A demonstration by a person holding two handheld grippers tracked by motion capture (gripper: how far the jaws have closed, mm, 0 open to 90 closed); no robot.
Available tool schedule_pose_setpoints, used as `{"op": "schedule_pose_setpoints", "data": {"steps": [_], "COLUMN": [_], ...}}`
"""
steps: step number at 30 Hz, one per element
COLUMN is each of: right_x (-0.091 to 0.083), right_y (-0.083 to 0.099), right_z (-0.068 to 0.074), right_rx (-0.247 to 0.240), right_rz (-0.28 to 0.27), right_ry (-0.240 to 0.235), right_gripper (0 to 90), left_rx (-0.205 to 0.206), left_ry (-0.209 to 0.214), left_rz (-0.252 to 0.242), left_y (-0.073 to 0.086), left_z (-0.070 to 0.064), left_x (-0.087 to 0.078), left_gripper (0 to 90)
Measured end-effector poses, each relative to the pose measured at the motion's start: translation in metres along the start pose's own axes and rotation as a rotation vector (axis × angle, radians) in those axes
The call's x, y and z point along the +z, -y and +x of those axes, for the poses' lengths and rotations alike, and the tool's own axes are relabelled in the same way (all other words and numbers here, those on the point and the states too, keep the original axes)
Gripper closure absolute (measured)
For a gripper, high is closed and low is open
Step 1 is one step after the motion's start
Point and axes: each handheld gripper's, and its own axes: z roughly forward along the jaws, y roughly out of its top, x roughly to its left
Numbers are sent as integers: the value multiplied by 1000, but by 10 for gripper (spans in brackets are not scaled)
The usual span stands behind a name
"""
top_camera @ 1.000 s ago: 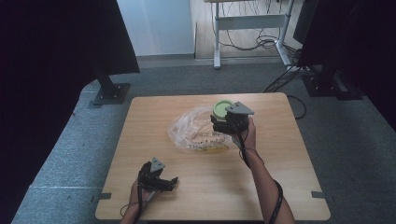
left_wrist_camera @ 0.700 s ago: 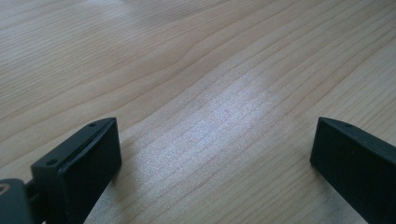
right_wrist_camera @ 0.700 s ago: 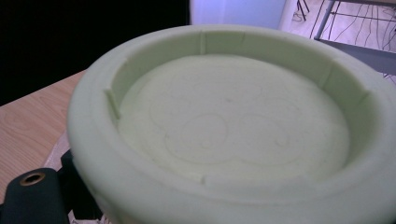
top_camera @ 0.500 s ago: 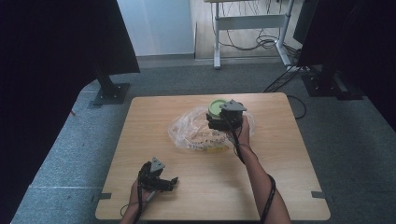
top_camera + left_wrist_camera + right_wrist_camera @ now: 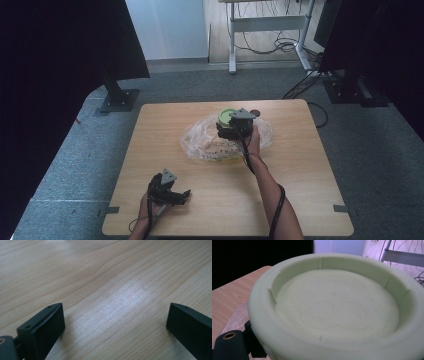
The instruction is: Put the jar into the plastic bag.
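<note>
The right gripper [image 5: 234, 125] is gripping the pale green dish [image 5: 329, 307], jaws clamped on its rim, holding it over the clear plastic bag [image 5: 210, 145] mid-table. Looks abt halfway: dish picked up, placing/bagging left. The left gripper [image 5: 115, 327] is resting w/ jaws apart on the table [image 5: 300, 190].

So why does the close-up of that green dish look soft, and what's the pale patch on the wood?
Right gripper view: the green dish sits so close that its near rim blurs. Left gripper view: the pale patch is light glaring off the table, and the far wood goes soft. High view: sharp at the middle, dark at both upper corners.
</note>
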Motion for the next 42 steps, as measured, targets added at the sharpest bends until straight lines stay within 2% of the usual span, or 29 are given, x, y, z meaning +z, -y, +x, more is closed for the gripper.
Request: {"op": "schedule_pose_setpoints", "data": {"steps": [14,25,27,42], "right_x": [18,32,35,31], "right_y": [13,25,28,31], "right_z": [3,5,6,7], "right_rx": [-2,25,15,9], "right_rz": [28,55,59,64], "right_ry": [34,52,56,58], "right_gripper": [112,112,112,108], "left_rx": [-1,-4,-3,-3], "left_ry": [-2,-3,-2,-3], "left_rz": [-1,-1,-1,-1], "left_y": [0,1,1,1], "left_z": [0,-1,0,-1], "left_x": [0,-1,-1,-1], "left_gripper": [16,16,16,16]}}
